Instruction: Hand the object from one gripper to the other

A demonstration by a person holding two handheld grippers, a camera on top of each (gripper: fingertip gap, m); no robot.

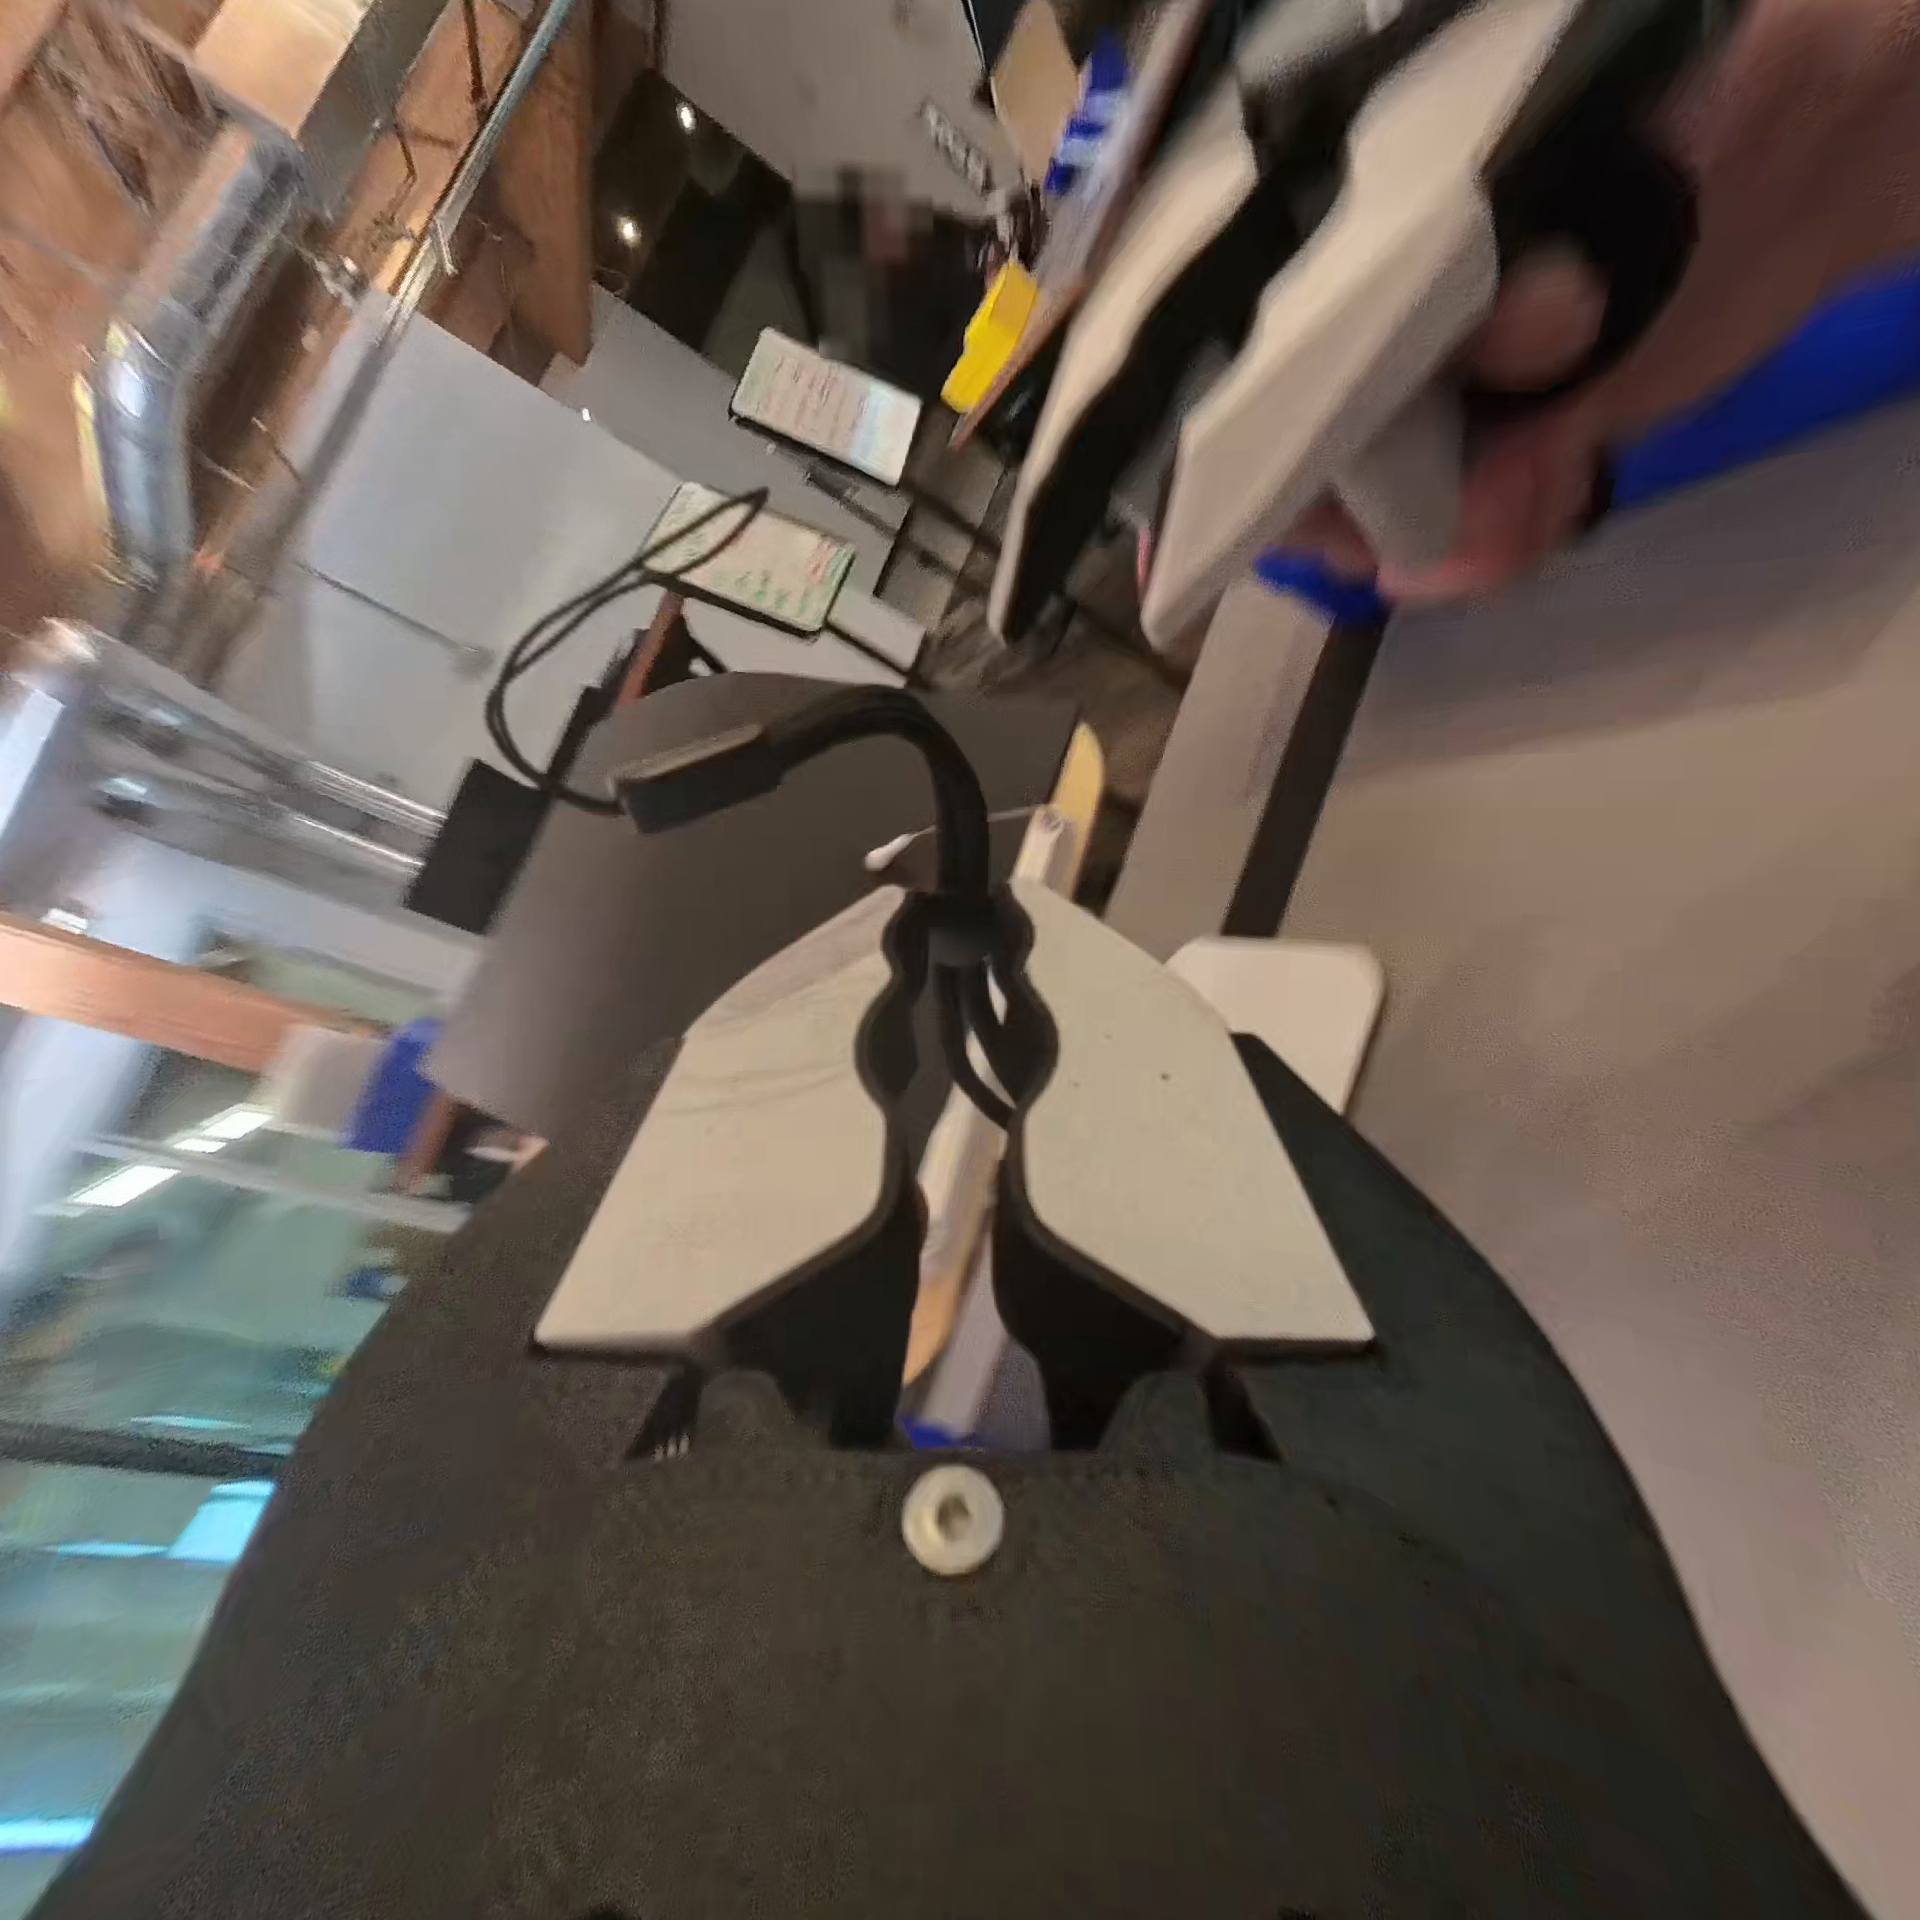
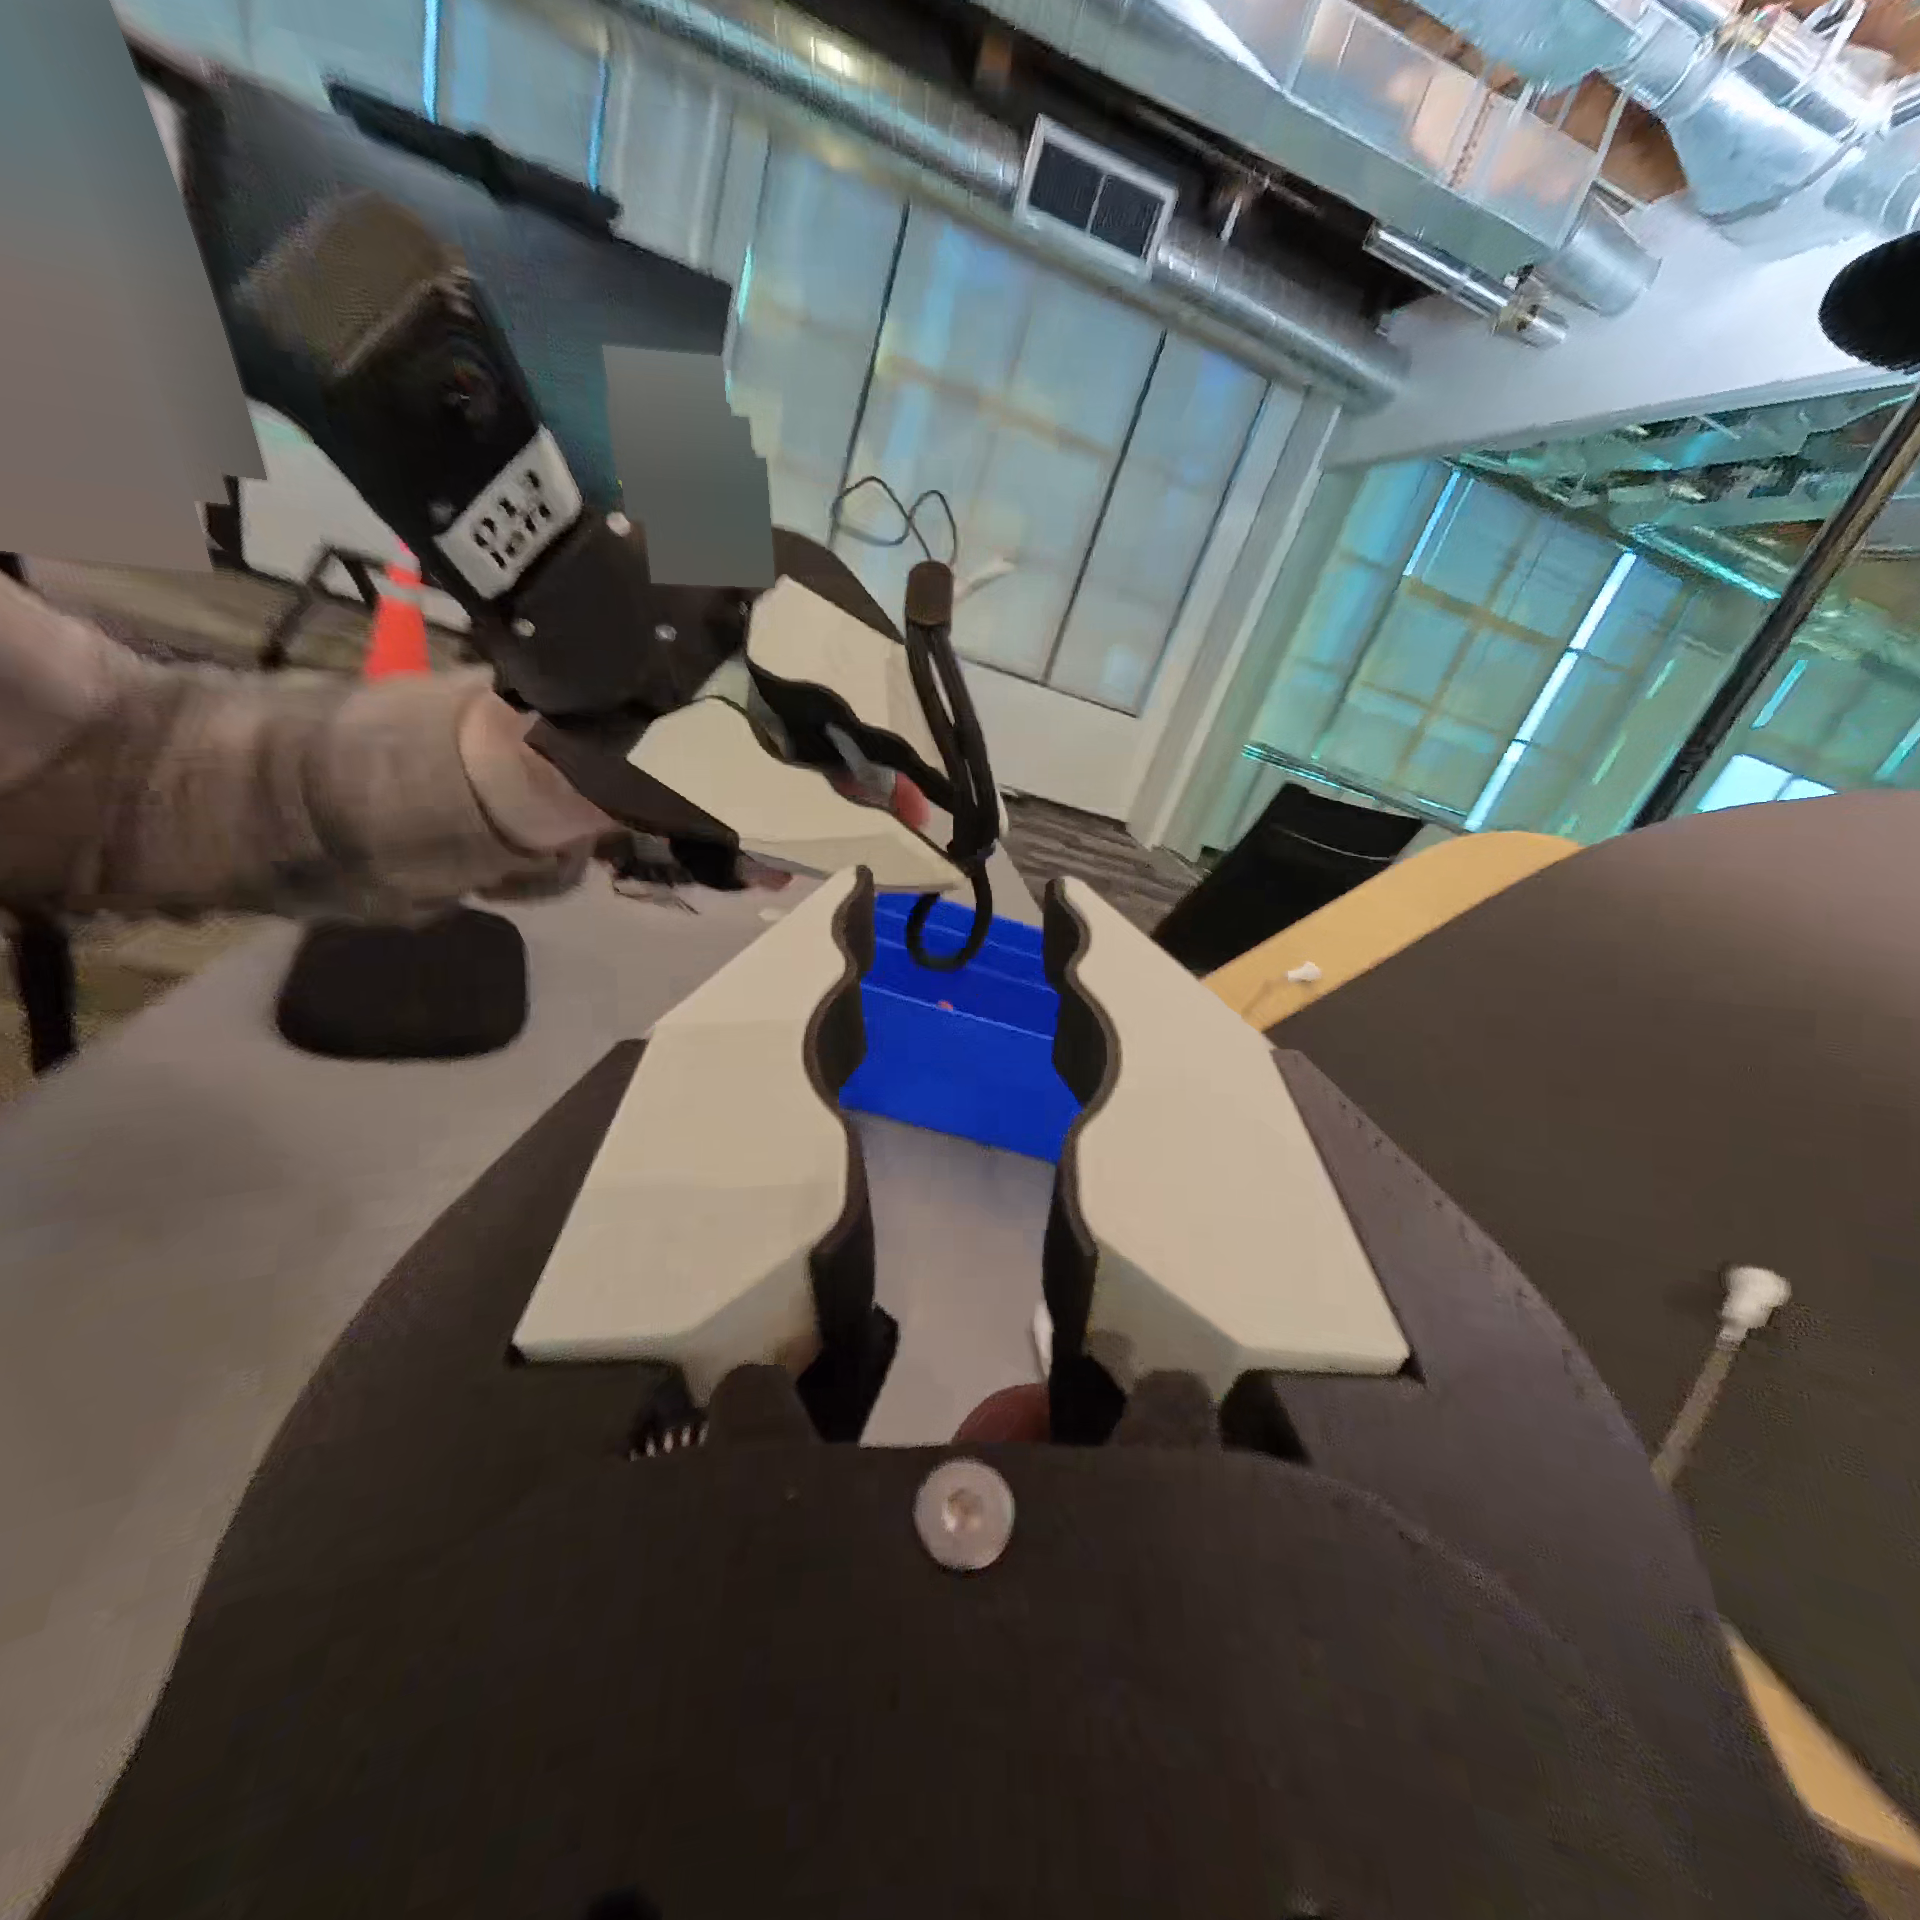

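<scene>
The left gripper (image 1: 956, 940) is clenched on a bundled black cable (image 1: 961, 831) at its fingertips, the plug end arching beyond them, while the right gripper (image 2: 956, 904) stands spread wide just short of that cable's dangling loop, a blue bin (image 2: 956, 1081) showing between its fingers.

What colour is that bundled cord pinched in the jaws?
Black; the bundled cable shows best in the left wrist view, held by the left gripper.

The right gripper (image 1: 1101, 613) is blurred and cut off at the top edge. The black cable (image 2: 951, 748) passes behind the left gripper's fingers (image 2: 831, 821), its clamped part hidden.
</scene>
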